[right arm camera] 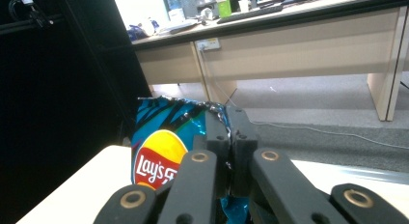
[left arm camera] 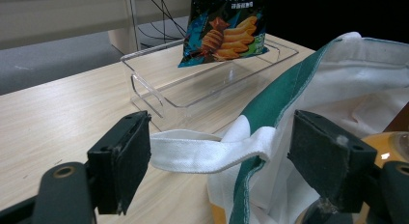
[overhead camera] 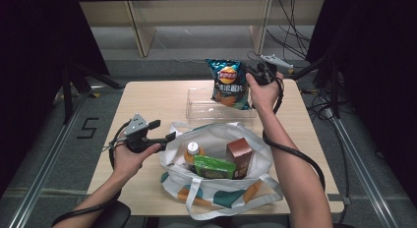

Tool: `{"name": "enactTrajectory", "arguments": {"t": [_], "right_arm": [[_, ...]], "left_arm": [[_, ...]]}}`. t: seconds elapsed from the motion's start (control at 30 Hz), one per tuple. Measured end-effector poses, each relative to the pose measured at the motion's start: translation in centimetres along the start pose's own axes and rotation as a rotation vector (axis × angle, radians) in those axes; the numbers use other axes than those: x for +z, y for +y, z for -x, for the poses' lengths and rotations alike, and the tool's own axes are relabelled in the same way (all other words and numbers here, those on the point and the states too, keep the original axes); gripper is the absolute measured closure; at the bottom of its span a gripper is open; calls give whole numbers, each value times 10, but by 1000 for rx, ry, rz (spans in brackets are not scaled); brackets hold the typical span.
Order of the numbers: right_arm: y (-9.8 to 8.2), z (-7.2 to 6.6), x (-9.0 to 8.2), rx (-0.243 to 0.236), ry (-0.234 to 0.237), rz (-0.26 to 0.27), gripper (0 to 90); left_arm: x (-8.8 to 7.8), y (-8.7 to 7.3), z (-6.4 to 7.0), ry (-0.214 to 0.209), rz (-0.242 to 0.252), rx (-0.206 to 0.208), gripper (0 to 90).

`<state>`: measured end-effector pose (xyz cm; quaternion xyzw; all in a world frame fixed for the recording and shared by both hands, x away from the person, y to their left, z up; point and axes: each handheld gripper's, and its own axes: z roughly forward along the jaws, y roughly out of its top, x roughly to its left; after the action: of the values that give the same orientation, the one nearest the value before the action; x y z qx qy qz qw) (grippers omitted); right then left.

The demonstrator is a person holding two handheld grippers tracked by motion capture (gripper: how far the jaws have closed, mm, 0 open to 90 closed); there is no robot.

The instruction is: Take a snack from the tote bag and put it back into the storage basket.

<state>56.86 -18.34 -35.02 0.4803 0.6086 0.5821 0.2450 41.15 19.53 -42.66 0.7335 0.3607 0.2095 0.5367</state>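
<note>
- We are holding the chip bag up in the right gripper, whose jaws are pressed together on the crinkled top seam; the bag is hanging below and to the left of the jaws, its bottom edge dangling over the clear tray.
- We are judging the bag light, puffed with air and soft, its foil slick and its contents easily crushed. The flat seam is looking like the right place to pinch; a squeeze on the belly would likely break the chips or let the foil slide.
- Hanging from one corner of the seam, the bag is tilting, so we are expecting some swing with any quick move.
- The left gripper is standing spread, with the white strap of the tote bag lying between its pads, neither pad visibly pressing on it. The tote's rim is sitting just right of these jaws.
- Inside the tote, past the left gripper's tips, we are seeing a bottle, a green box and a brown box.
- The table is pale wood grain, smooth and level; the tray is sitting ahead of the left gripper, beyond the tote.
- Around us: grey carpet, black curtains to both sides, desks and loose cables beyond the right gripper.
</note>
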Motion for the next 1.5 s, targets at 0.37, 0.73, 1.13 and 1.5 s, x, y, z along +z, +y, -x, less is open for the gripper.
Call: {"name": "enactTrajectory", "arguments": {"t": [0.37,0.73,1.13,1.5], "right_arm": [[-5,1,6,9,1,-9,900],[-12,5,11,23,-20,-37,900],[-17,9,15,25,-35,-43,900],[-21,14,16,26,-39,-49,900]], "left_arm": [[0,0,0,-1,0,2,217],[0,0,0,-1,2,0,217],[0,0,0,-2,0,4,217],[1,0,1,-4,1,0,217]]}}
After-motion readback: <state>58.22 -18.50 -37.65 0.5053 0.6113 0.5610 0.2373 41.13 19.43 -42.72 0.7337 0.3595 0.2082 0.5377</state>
